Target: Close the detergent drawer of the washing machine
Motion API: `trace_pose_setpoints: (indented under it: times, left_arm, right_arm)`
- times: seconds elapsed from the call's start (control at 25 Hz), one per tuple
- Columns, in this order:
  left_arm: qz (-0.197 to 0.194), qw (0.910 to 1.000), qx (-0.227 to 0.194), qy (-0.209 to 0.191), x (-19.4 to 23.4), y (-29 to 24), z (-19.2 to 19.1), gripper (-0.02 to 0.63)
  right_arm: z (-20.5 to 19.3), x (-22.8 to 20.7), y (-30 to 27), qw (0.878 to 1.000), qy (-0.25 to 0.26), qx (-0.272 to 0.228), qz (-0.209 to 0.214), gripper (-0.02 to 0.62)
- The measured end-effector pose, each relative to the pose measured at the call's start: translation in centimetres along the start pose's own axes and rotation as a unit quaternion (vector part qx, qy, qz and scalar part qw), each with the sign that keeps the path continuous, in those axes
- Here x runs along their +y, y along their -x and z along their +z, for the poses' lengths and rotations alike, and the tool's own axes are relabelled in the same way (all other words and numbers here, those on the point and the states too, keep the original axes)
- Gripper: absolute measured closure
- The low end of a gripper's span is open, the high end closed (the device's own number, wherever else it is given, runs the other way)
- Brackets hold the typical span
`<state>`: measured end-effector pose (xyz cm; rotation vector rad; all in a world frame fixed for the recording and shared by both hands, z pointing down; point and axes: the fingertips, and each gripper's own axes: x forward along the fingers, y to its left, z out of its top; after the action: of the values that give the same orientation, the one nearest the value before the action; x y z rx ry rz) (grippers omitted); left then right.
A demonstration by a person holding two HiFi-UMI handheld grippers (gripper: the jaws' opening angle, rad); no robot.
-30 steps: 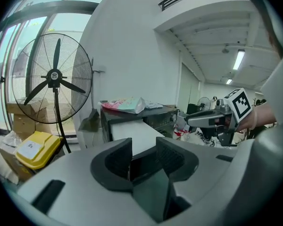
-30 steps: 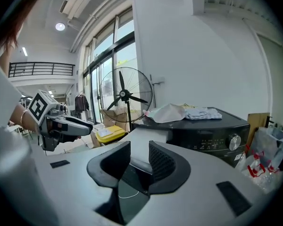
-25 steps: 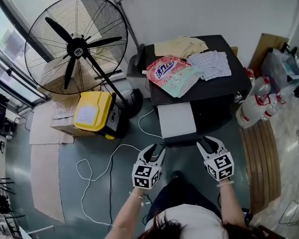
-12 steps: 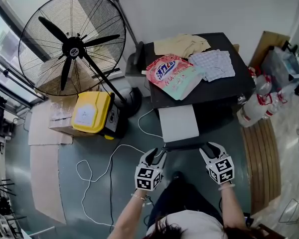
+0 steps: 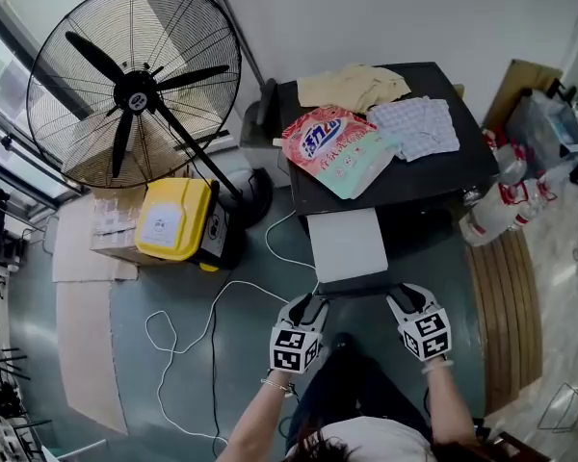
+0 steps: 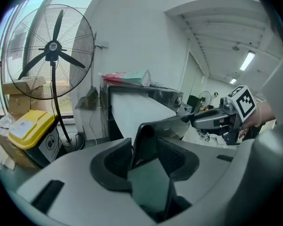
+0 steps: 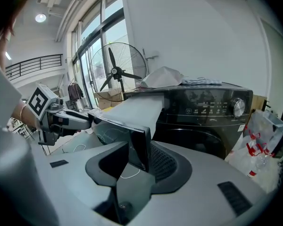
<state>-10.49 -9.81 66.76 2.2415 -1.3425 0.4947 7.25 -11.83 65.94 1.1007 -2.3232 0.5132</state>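
Left gripper (image 6: pixel 144 147) jaws are standing apart, straddling the left end of the detergent drawer (image 5: pixel 347 243) front. Right gripper (image 7: pixel 139 159) jaws have just been opening, straddling the right end without clamping it. Drawer is sticking out of the washing machine (image 5: pixel 409 173) toward the person.

This looks like a workshop or test space in an industrial building, not a home laundry: a washing machine (image 5: pixel 433 171) stands free on a bare grey-green floor (image 5: pixel 241 354) beside a big industrial pedestal fan (image 5: pixel 130 85). Flattened cardboard (image 5: pixel 82 354), a yellow bin (image 5: pixel 169 219) and a loose white cable (image 5: pixel 188 325) lie around. Tall windows (image 7: pixel 92 36), a mezzanine railing (image 7: pixel 33 62) and ceiling strip lights (image 6: pixel 247 60) complete it.
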Motion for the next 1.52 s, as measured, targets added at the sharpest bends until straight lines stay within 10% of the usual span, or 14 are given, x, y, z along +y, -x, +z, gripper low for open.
trace_pose_setpoints:
  times: [1.52]
  left_arm:
    - [0.008,0.9995,0.001,0.031,-0.3,-0.2,0.8,0.457]
  right_arm:
    - [0.6,0.0,-0.4,0.998,-0.049,0.016,-0.019,0.443]
